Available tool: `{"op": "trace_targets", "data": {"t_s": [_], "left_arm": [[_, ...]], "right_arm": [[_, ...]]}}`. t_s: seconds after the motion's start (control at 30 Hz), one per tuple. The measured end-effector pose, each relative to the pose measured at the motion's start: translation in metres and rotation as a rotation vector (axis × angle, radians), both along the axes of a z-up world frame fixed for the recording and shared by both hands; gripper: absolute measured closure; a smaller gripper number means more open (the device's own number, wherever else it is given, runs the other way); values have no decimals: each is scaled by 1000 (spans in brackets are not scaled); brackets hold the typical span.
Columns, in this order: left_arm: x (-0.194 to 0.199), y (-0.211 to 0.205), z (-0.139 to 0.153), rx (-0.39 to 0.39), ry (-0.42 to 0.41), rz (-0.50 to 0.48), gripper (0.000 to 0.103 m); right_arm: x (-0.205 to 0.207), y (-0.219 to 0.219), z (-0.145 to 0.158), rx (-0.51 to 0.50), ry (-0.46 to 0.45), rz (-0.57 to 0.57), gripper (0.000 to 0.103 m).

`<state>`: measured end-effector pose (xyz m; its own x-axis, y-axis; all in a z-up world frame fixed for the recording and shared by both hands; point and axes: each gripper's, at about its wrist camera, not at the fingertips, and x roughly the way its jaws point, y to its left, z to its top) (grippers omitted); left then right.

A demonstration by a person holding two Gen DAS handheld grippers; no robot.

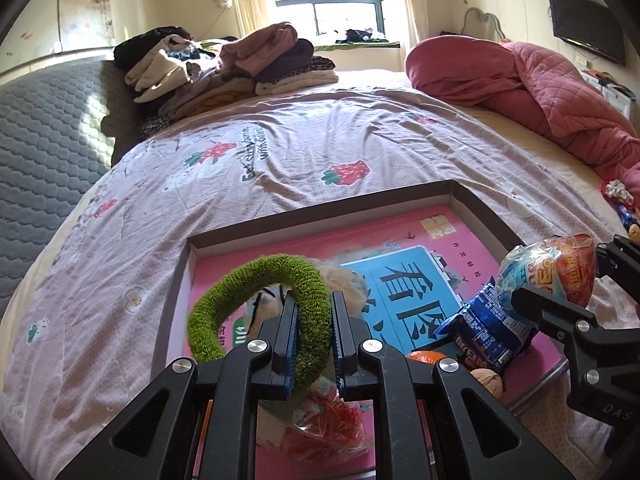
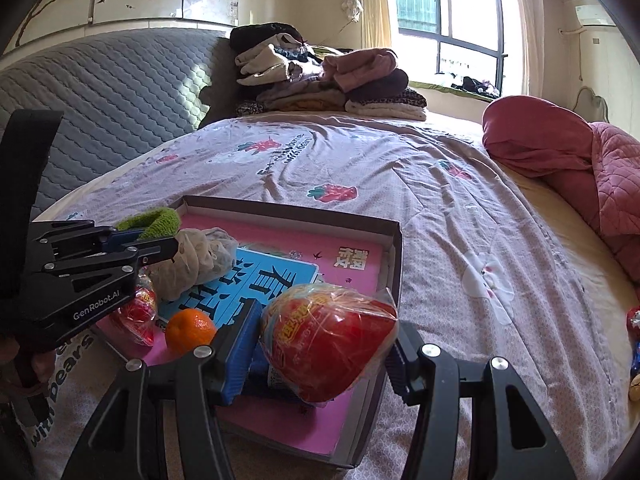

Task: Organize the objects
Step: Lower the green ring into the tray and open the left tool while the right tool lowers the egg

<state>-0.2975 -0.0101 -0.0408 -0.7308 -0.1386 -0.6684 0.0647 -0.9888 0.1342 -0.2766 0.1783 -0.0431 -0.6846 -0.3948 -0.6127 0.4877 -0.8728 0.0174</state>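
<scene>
A green fuzzy ring (image 1: 248, 276) stands upright over the shallow grey box (image 1: 320, 208), with my left gripper (image 1: 314, 300) shut on its right side. In the right wrist view the left gripper (image 2: 160, 240) and the ring (image 2: 156, 216) hang over the box's (image 2: 288, 208) near left corner. My right gripper (image 2: 324, 324) is shut on a red snack bag in clear wrap (image 2: 332, 336), held above the box's right side. A pink book (image 1: 280, 248) lines the box. On it lie a tangerine (image 2: 190, 330), a blue biscuit packet (image 1: 488, 328), a beige cloth bundle (image 2: 196, 256) and another red snack bag (image 2: 138, 312).
The box sits on a bed with a strawberry-print sheet (image 1: 280, 152). Folded clothes (image 1: 224, 68) are piled at the far side and a pink quilt (image 1: 540, 88) lies at the right. A grey padded headboard (image 1: 40, 140) is on the left. Wrapped sweets (image 2: 634, 320) lie near the right edge.
</scene>
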Motion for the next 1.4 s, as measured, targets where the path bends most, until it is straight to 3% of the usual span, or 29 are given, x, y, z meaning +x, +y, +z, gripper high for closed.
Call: {"op": "trace_targets", "data": {"t_s": [0.47, 0.57, 0.73, 0.9, 1.07, 1.4], "left_arm": [[-13, 2, -22, -10, -71, 8, 86], [-12, 1, -22, -6, -75, 8, 78], [-10, -2, -25, 16, -89, 14, 75], [-6, -4, -27, 25, -102, 19, 61], [0, -6, -28, 58, -111, 23, 53], [12, -14, -21, 98, -108, 42, 44]], "right_arm": [[5, -11, -5, 52, 13, 15, 46], [5, -13, -6, 67, 11, 21, 46], [5, -16, -8, 90, 9, 20, 46], [6, -18, -8, 97, 8, 28, 45], [7, -18, -6, 106, 9, 30, 45], [7, -15, 1, 85, 14, 7, 44]]}}
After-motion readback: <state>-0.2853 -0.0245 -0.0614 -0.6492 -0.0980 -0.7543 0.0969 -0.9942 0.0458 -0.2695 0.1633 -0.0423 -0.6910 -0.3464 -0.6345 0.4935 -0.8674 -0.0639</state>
